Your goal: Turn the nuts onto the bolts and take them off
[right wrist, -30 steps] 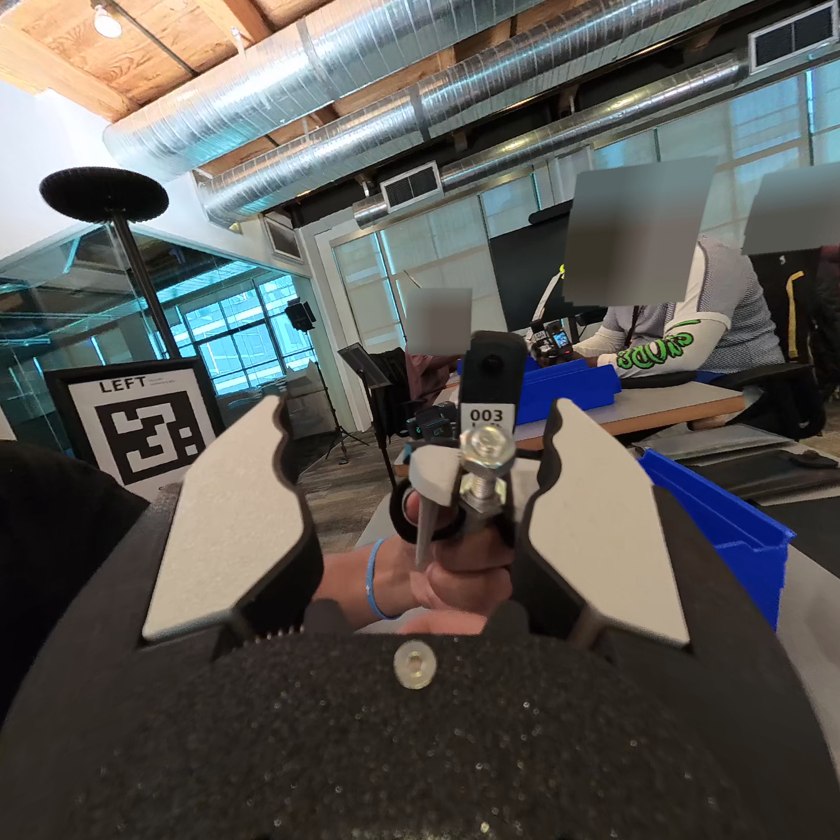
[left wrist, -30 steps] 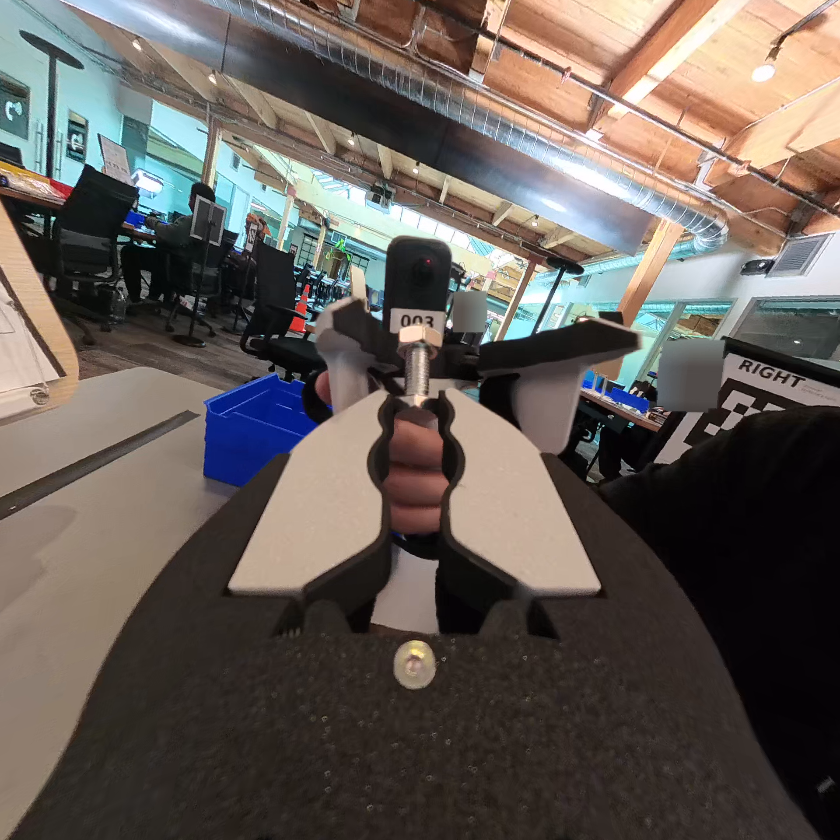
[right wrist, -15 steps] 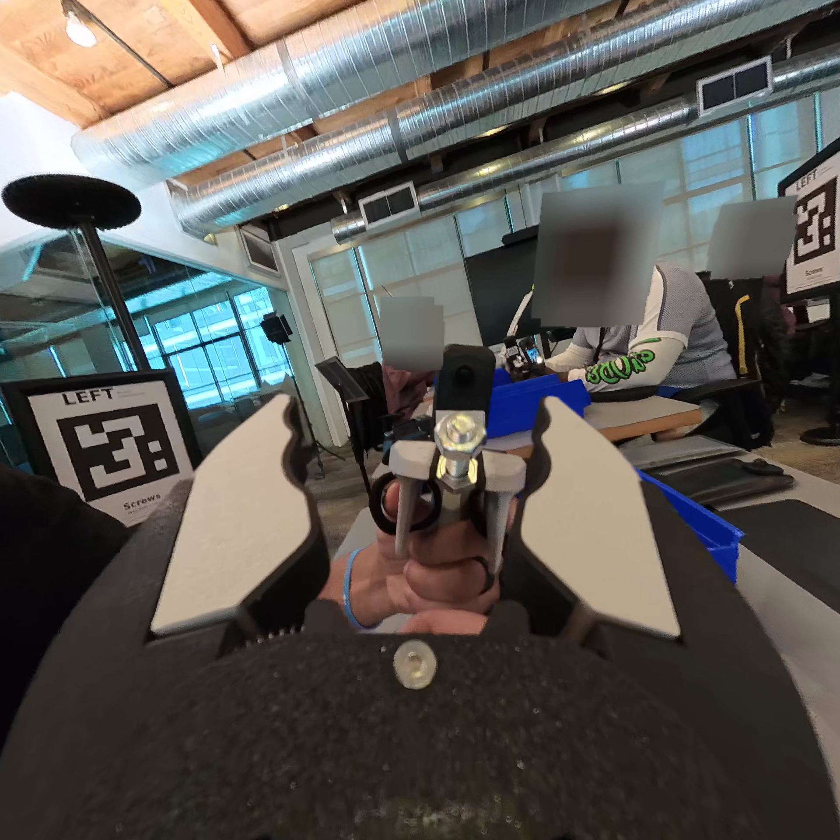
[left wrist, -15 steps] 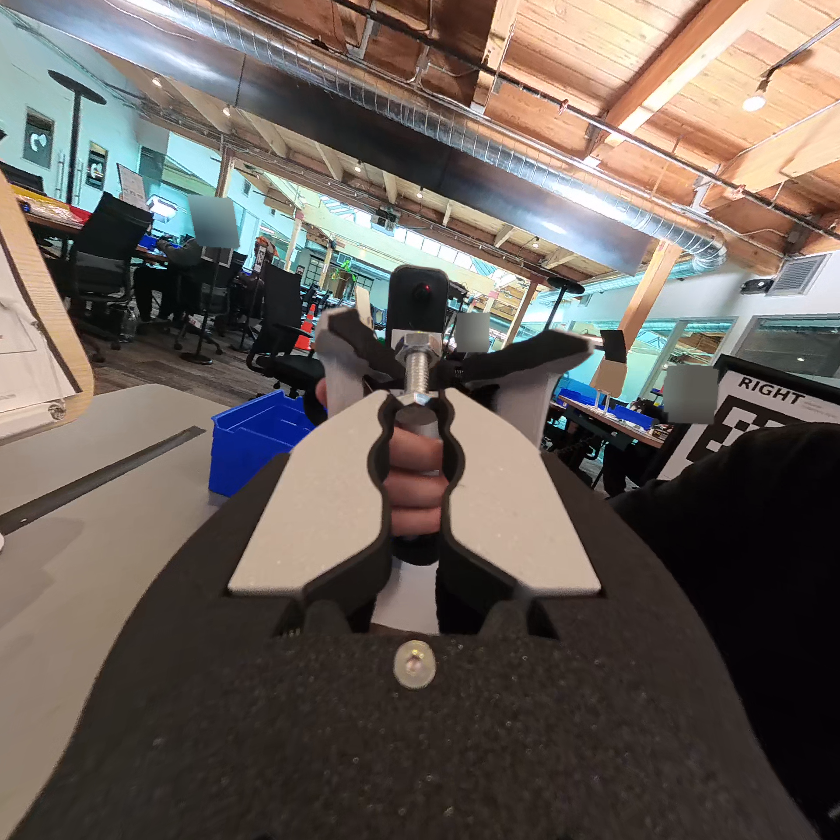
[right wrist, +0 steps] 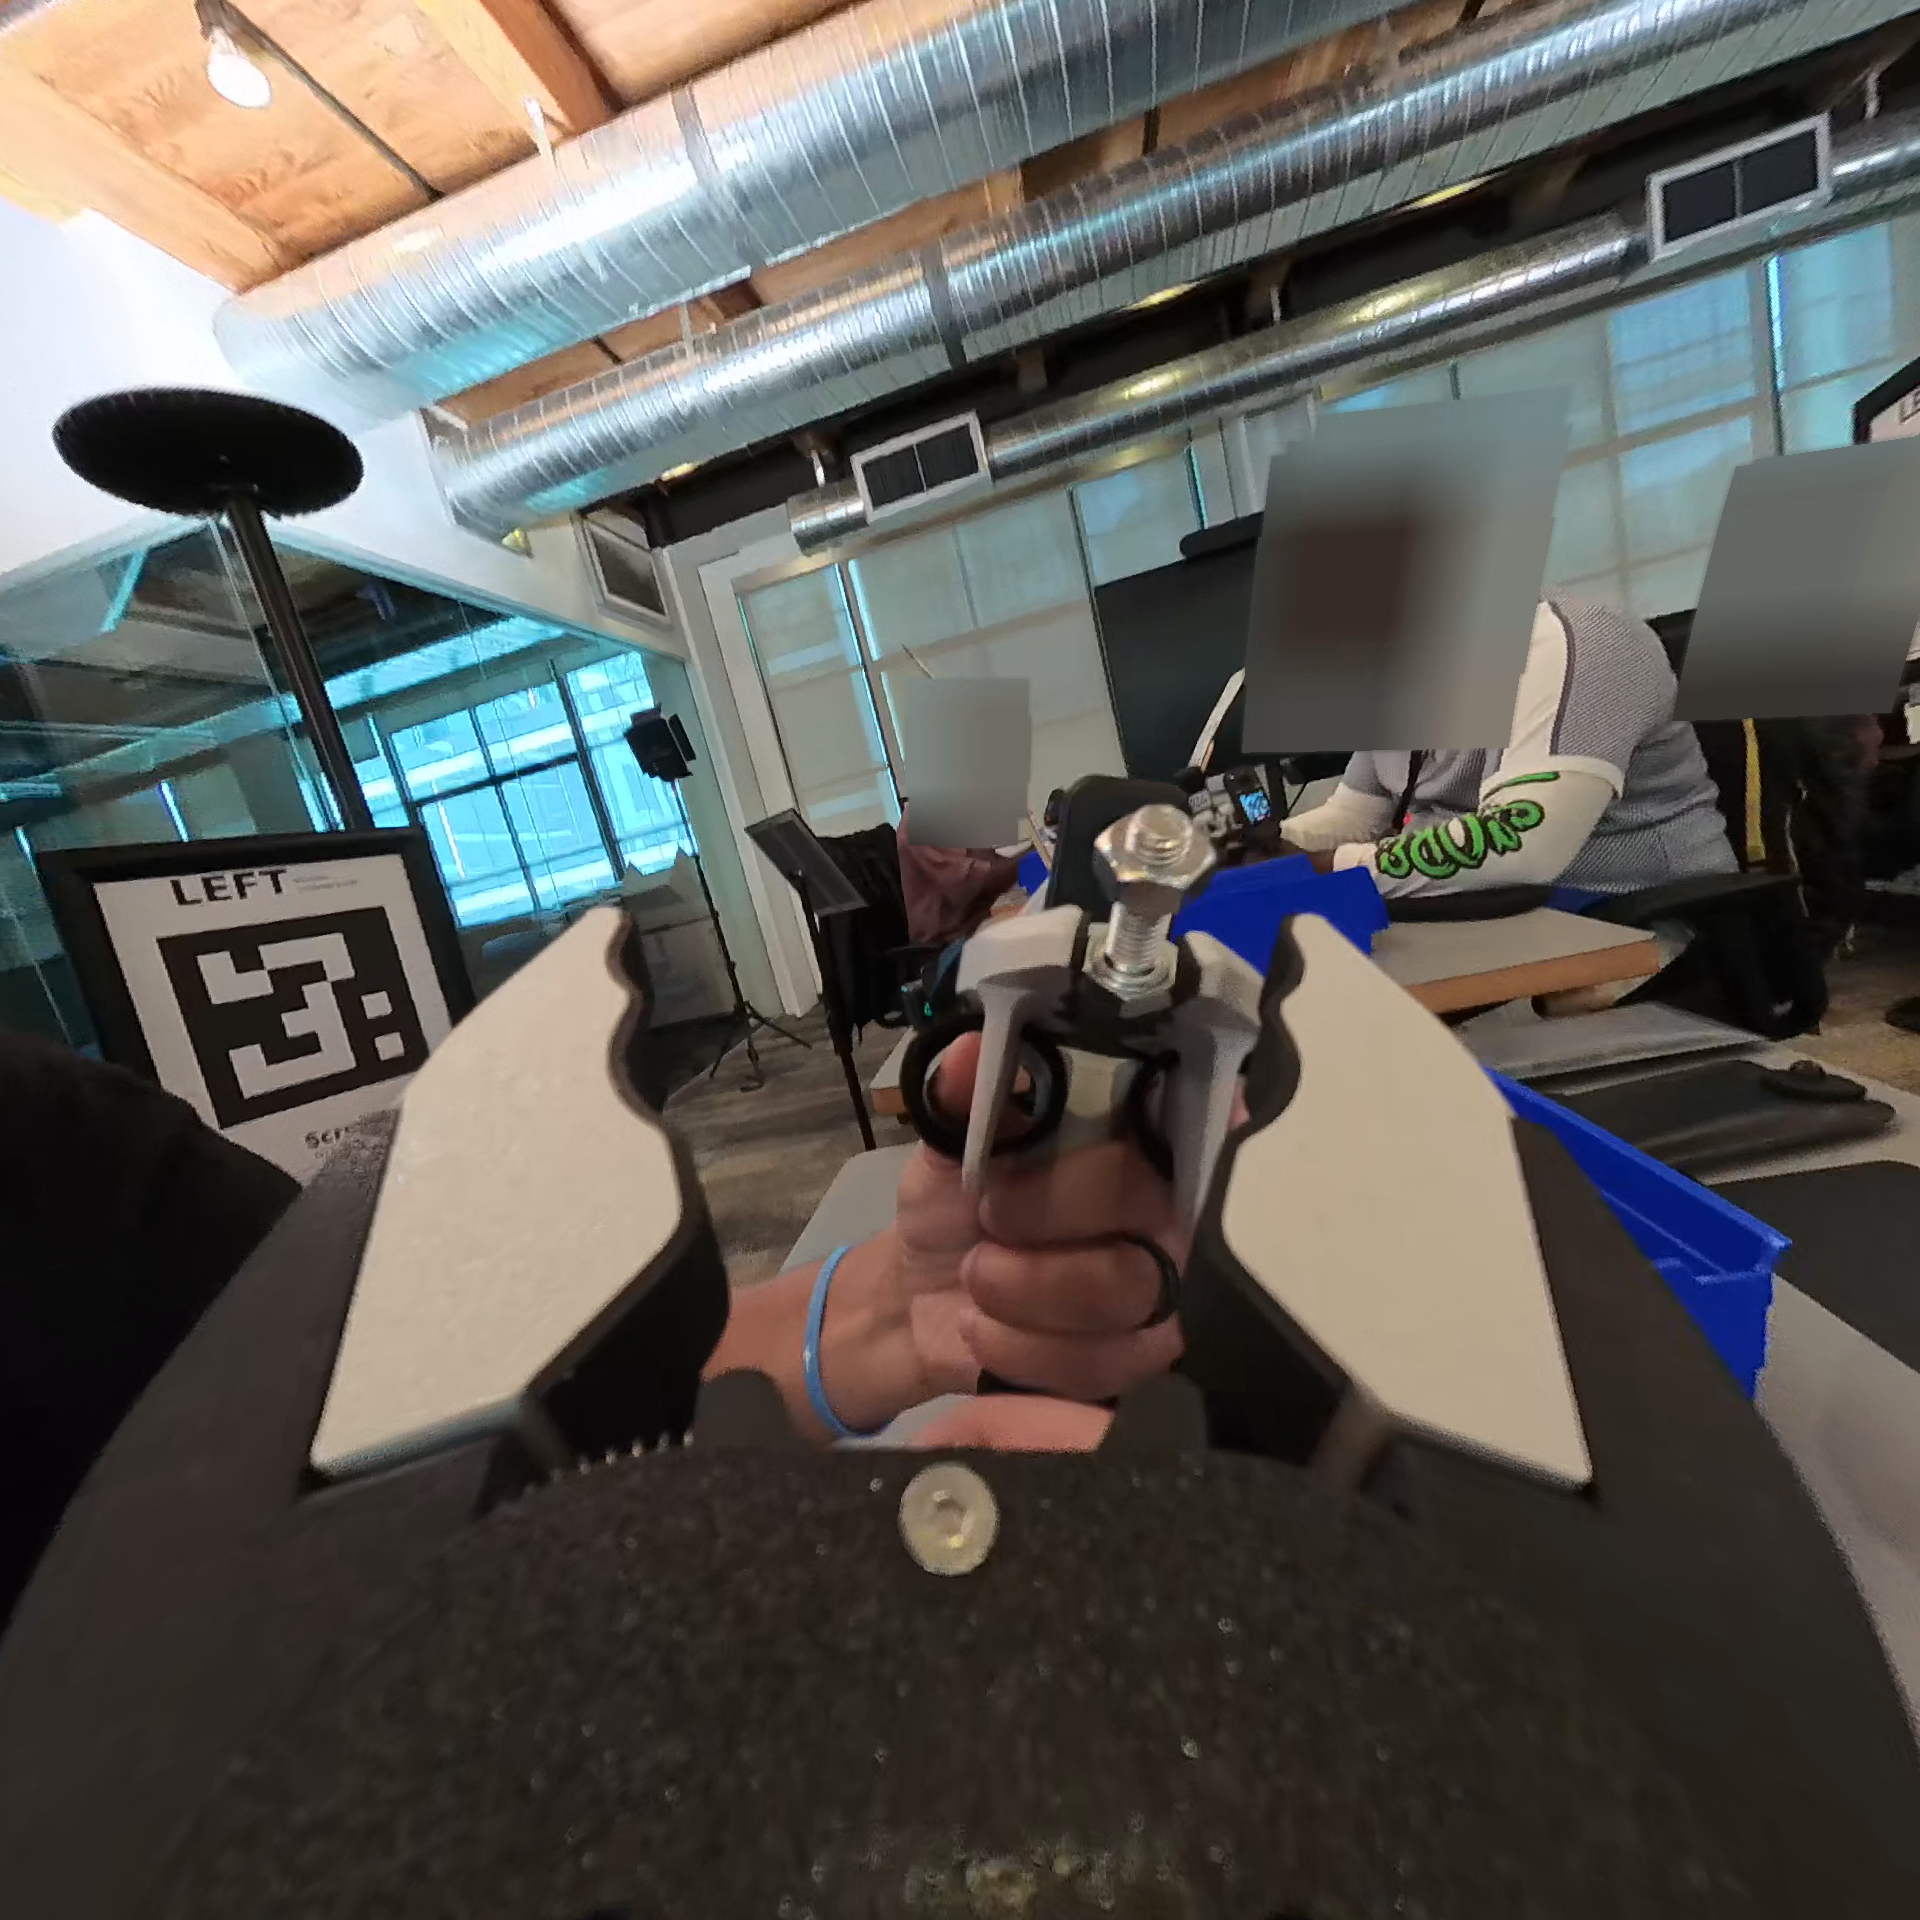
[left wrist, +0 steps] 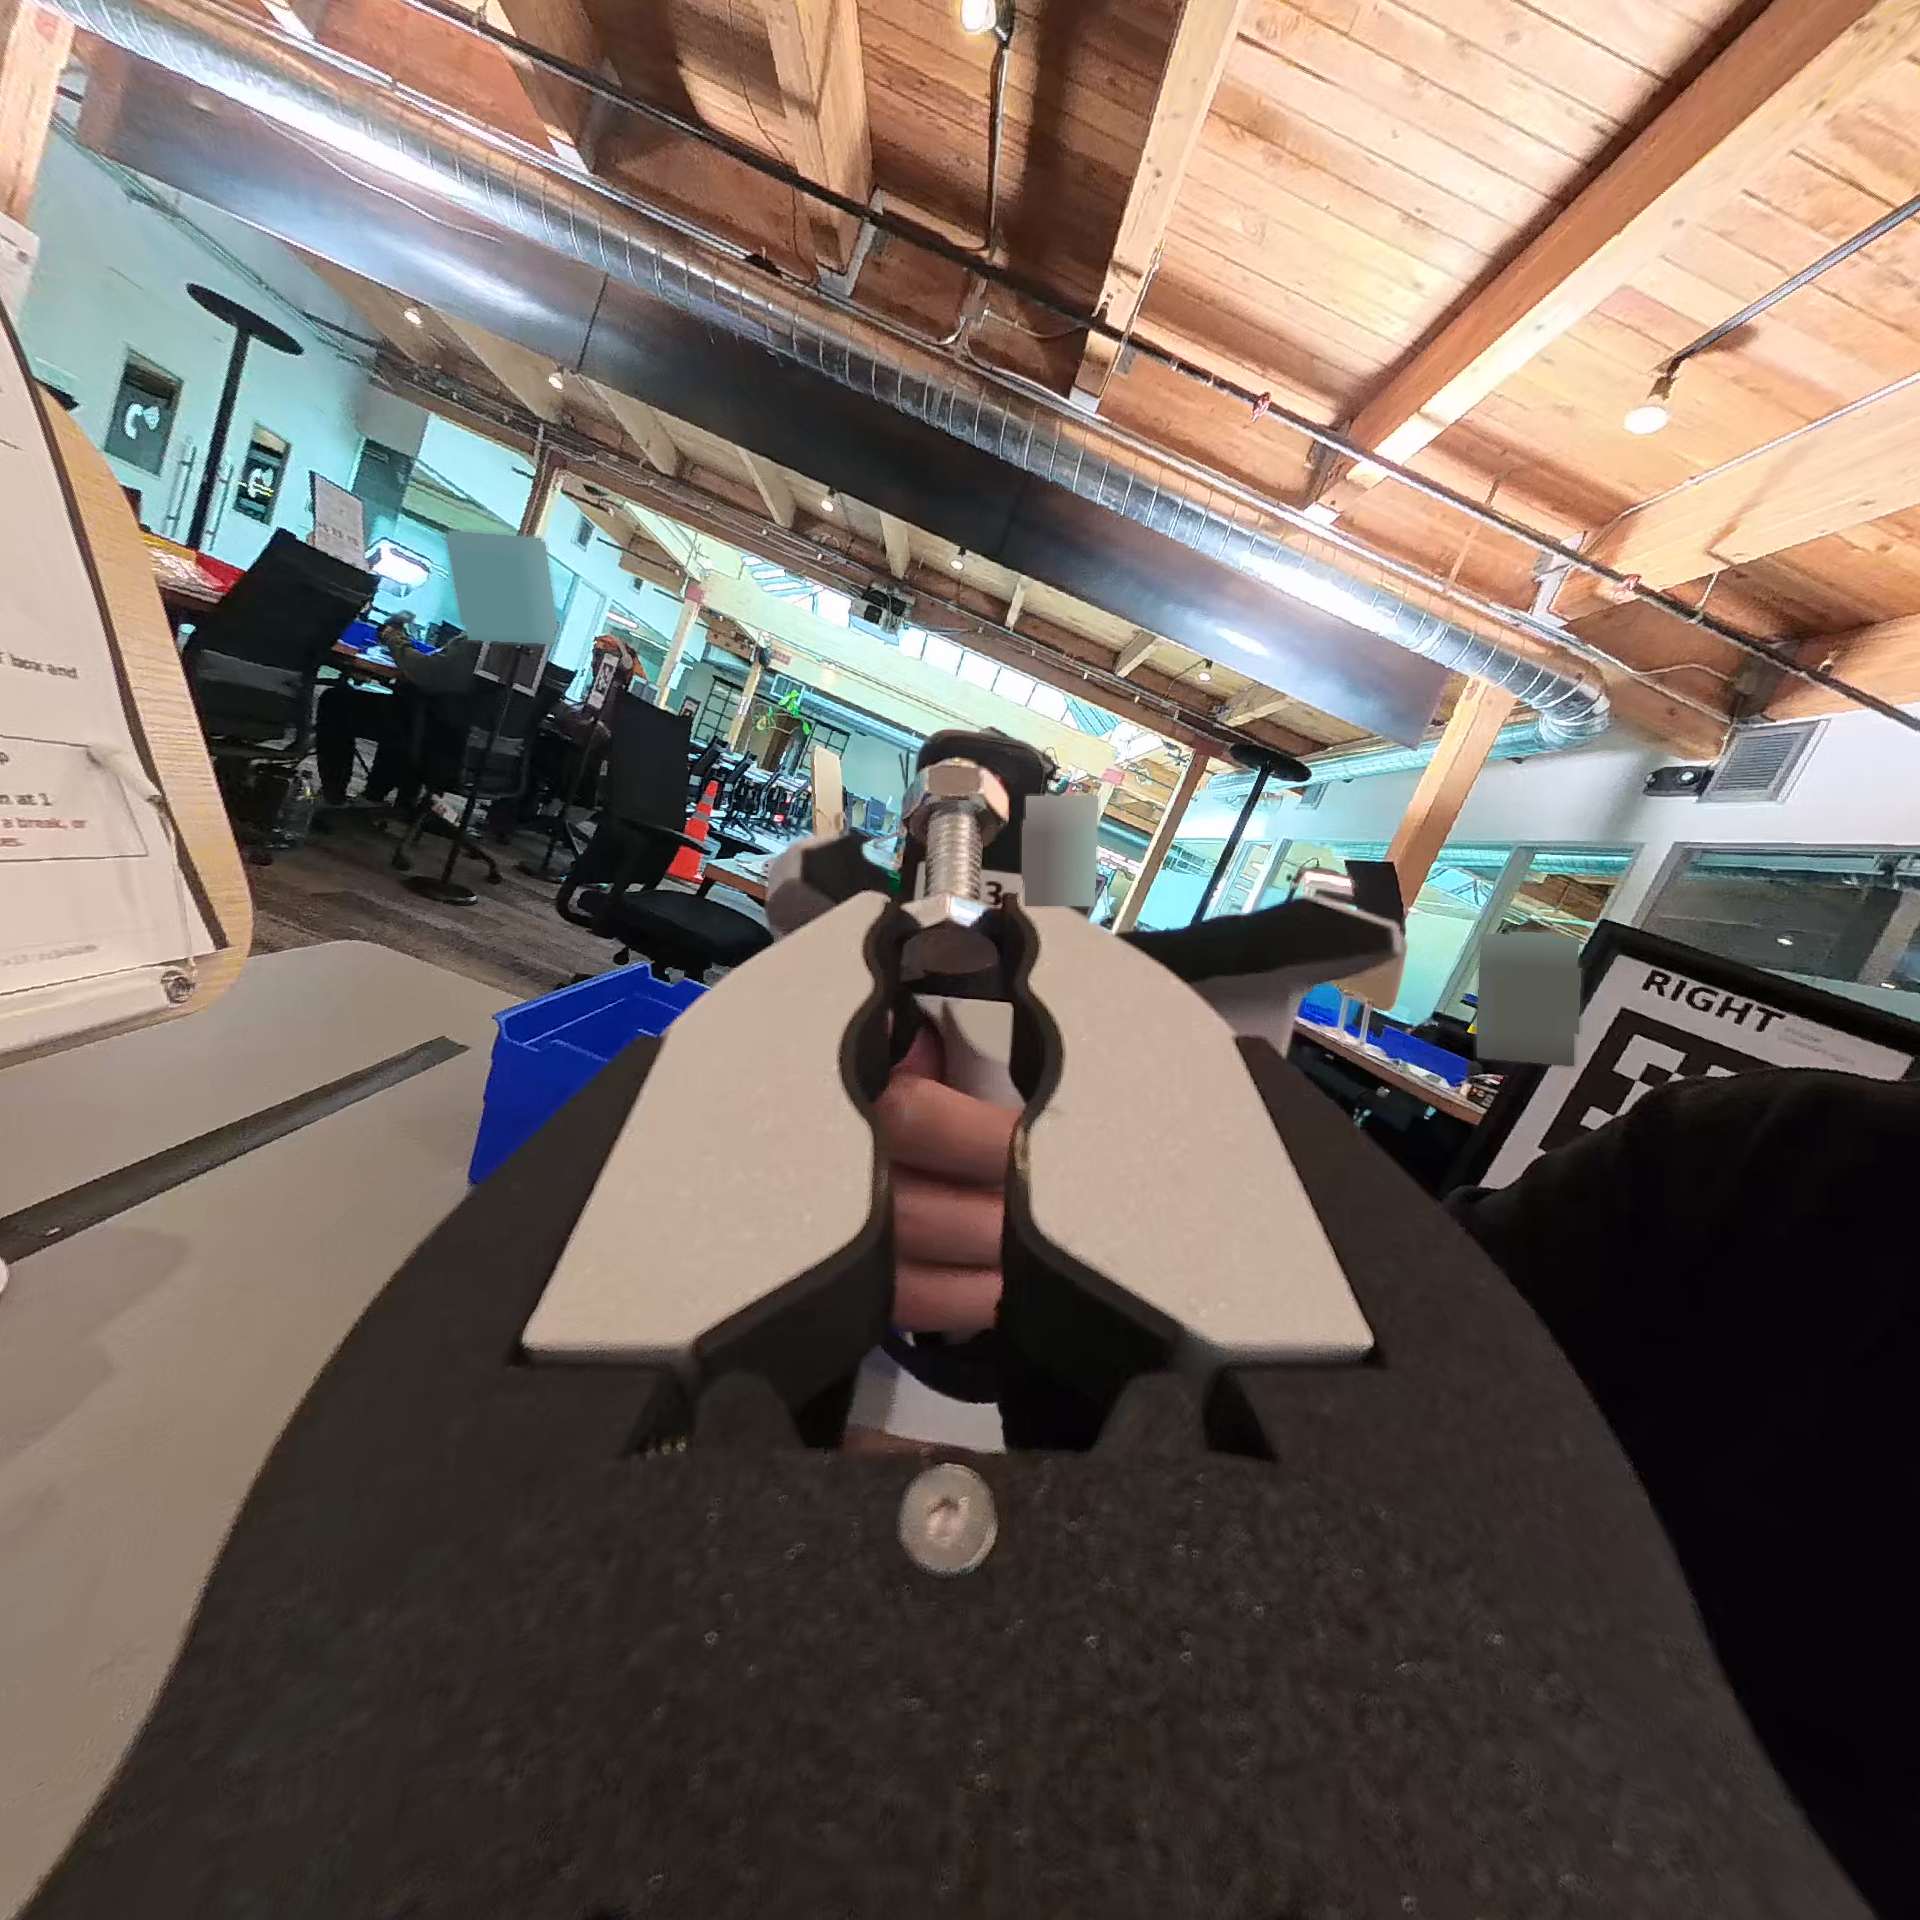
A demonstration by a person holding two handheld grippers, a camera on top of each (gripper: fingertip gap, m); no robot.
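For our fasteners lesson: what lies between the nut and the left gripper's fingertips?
Only bare thread of the bolt. The nut sits near its far end and the left gripper clamps the other end. Both wrist views show this.

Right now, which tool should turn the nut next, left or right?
Right. The left tool is shut on the bolt head, so it is busy; the right tool is open and empty, facing the nut.

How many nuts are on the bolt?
1. The nut sits at the free end of the bolt, far from the head, which the left claw clamps. No other nut shows; none seems hidden.
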